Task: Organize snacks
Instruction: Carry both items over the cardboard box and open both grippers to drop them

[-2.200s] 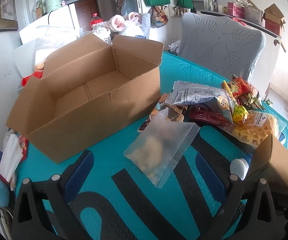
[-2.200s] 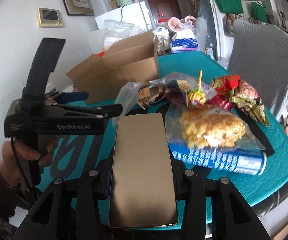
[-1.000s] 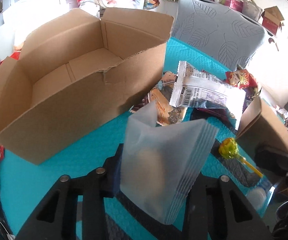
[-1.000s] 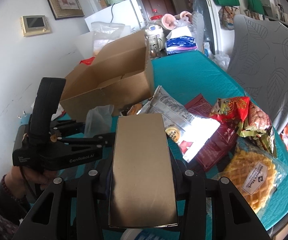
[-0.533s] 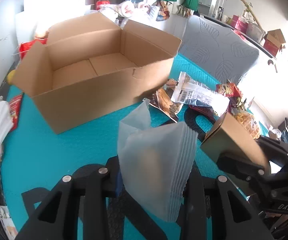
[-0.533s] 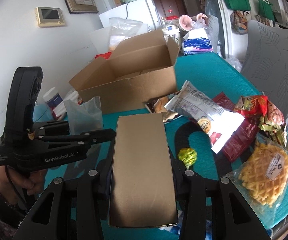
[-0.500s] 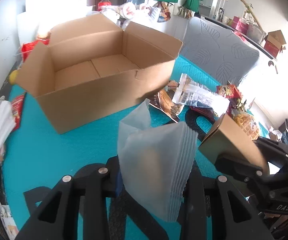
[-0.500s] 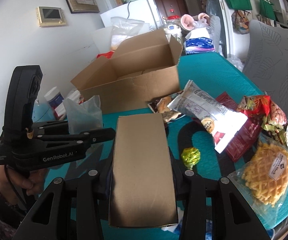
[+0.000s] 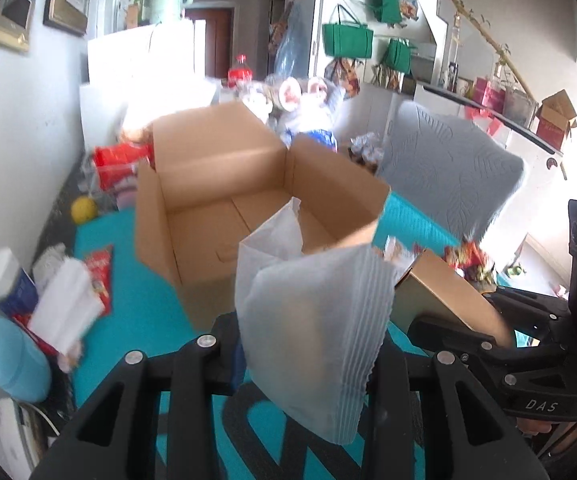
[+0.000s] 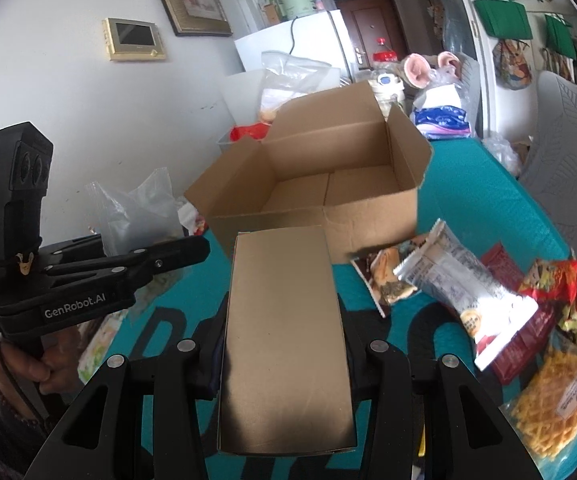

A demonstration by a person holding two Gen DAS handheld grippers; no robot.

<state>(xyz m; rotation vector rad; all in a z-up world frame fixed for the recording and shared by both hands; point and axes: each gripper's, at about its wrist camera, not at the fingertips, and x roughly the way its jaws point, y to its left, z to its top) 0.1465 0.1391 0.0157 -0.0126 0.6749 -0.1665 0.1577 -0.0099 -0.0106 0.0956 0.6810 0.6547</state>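
Note:
My left gripper [image 9: 308, 356] is shut on a frosted clear snack bag [image 9: 308, 320] and holds it up just before the near wall of the open cardboard box [image 9: 216, 184]. The box is empty inside. My right gripper [image 10: 284, 352] is shut on a small brown carton [image 10: 284, 312], held above the teal table short of the box [image 10: 328, 176]. The left gripper with its bag [image 10: 136, 212] also shows at the left of the right wrist view. The carton [image 9: 448, 296] shows at the right of the left wrist view.
Loose snacks lie right of the box: a silver packet [image 10: 460, 280], red wrappers [image 10: 560, 288], a waffle bag [image 10: 552, 400]. A grey chair [image 9: 452, 164] stands behind the table. Bottles, tissues and packets [image 9: 68, 304] crowd the table's left edge by the wall.
My left gripper has lifted the snack bag and carried it toward the box, which now looms closer. My right gripper with the carton has also come nearer the box.

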